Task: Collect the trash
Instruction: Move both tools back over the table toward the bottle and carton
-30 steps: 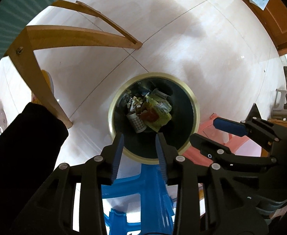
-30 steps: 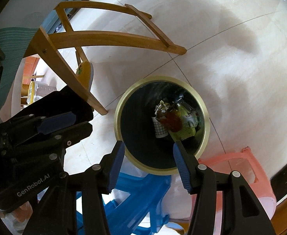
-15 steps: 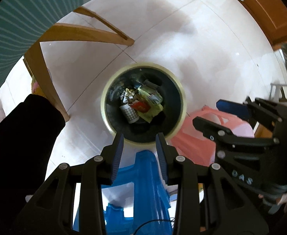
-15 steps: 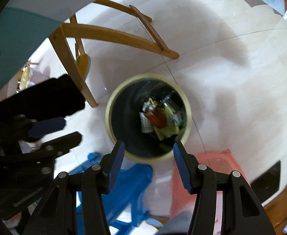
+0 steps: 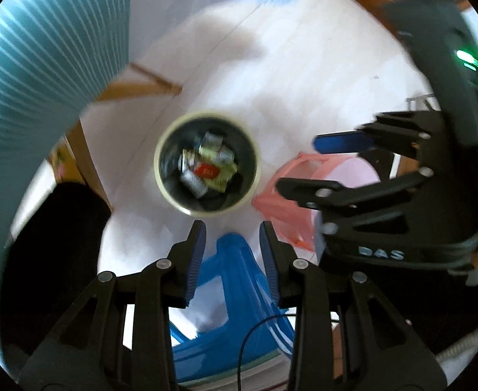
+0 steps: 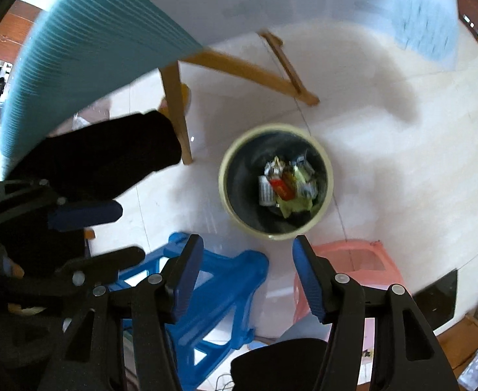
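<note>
Both grippers (empty) above bin [image 5: 160, 166] rim.

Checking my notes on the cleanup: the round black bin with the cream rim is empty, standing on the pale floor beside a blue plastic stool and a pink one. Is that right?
Not quite: the round black bin with the cream rim is not empty. The right wrist view shows crumpled wrappers lying in it. It does stand on the pale floor beside the blue plastic stool and the pink one.

Glossy pale floor [image 6: 385, 150], wooden table legs [image 6: 177, 114], shiny plastic stools [image 6: 225, 280], crinkled wrappers [image 6: 287, 185]
</note>
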Available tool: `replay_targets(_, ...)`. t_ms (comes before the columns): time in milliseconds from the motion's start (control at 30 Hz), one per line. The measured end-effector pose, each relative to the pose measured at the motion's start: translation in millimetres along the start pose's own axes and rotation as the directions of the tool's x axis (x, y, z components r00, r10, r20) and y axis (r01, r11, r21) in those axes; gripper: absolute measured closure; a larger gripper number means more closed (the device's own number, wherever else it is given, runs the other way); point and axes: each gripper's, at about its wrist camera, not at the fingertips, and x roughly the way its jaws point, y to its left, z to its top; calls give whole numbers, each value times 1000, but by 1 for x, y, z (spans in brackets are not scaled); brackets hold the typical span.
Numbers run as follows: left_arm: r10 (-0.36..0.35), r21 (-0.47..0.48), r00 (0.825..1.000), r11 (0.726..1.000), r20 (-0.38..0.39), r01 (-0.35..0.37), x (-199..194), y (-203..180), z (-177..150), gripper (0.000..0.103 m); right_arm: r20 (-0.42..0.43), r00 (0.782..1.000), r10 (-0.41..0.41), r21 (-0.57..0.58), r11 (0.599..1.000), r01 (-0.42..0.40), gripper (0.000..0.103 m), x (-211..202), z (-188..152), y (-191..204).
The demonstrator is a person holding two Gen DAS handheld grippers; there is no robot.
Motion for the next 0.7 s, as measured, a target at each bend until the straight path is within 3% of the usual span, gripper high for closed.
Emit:
replay_targets(167,7,80,990,997,142,-18,-75,1,-3,73,81,996,-35,-55,998,40,45,-54,16,35)
replay_targets(300,36,49,975,998,220,-48,-123,25,-4,73,154,987,-46,-82,995,60,45,-93,36,62)
replay_targets(600,61,-108,933,994,356,-24,-228,148,15,73,303,953,-21,-136,989,65,45,-162,117,133)
replay_targets(700,99,-158,915,987,391,-39,-254,192,27,73,337,941,-12,-142,988,63,45,-176,151,155)
